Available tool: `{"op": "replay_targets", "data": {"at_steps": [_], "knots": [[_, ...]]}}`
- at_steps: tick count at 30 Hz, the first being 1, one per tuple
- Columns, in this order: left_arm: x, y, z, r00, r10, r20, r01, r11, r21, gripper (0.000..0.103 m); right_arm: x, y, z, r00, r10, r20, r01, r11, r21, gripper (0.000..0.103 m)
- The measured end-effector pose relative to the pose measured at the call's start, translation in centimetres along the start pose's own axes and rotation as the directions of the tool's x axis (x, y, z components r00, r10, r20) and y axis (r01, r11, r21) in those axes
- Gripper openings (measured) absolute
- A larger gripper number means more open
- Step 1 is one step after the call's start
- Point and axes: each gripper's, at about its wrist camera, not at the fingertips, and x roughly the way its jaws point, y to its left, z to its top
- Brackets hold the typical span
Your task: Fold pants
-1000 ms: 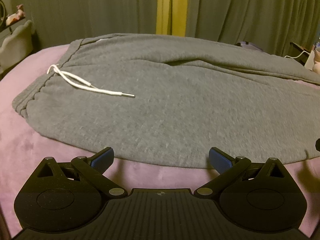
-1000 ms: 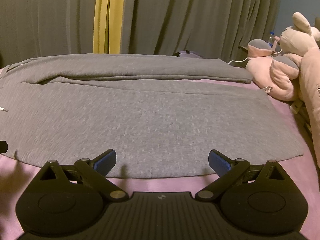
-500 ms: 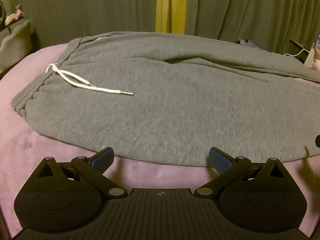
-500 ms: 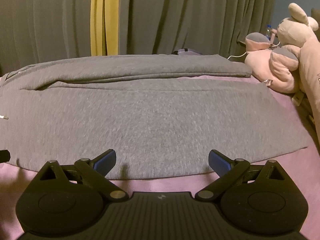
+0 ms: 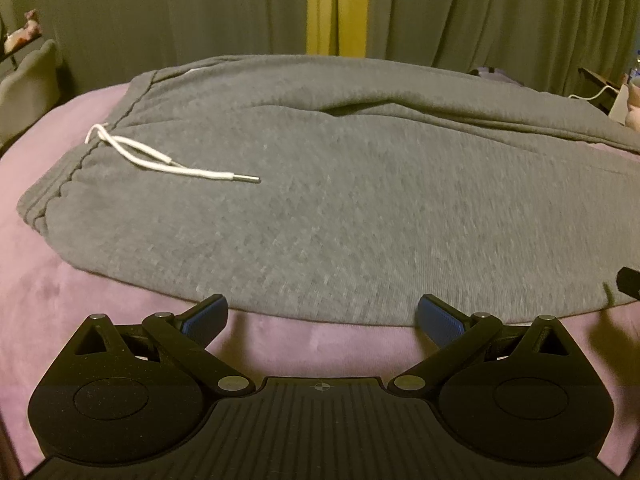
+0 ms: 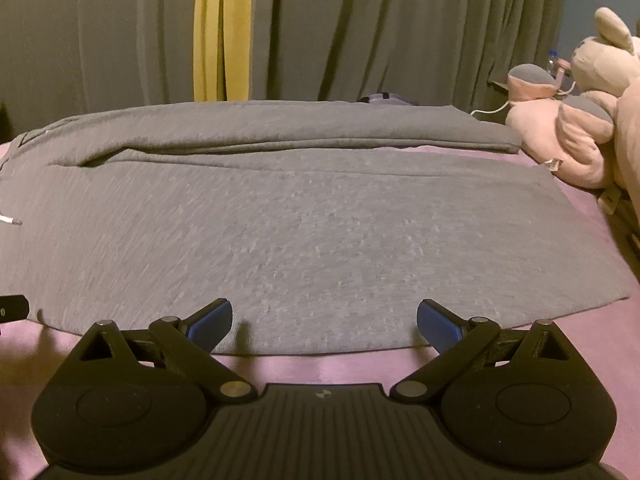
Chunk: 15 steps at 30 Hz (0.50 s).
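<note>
- Left gripper (image 5: pixel 322 314): black ribbed body, round side discs, silver pivot screws, blue ribbed pads (image 5: pixel 206 314).
- Right gripper (image 6: pixel 324 320): built alike, crosshair mark centred.

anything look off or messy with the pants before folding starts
Mostly tidy. The grey pants lie flat on the pink bedcover. Only the white drawstring trails loose across the front, and a shallow crease runs between the legs. Nothing looks damaged.

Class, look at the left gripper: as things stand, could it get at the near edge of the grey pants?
Probably yes. The left gripper is open, its blue pads right at the near hem of the grey pants, which lie flat on the pink bedcover. Nothing lies between them.
</note>
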Motion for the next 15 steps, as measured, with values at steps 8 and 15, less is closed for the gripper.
{"op": "replay_targets", "data": {"at_steps": [8, 15], "knots": [[-0.3, 0.0, 0.3, 0.999, 0.033, 0.034, -0.032, 0.999, -0.03, 0.103, 2.2, -0.9, 0.7, 0.997, 0.073, -0.032, -0.07, 0.994, 0.086, 0.099], [0.6, -0.2, 2.2, 0.975, 0.133, 0.18, -0.124, 0.991, -0.06, 0.103, 6.5, -4.7, 1.2, 0.989, 0.146, -0.03, -0.13, 0.94, 0.315, 0.099]]}}
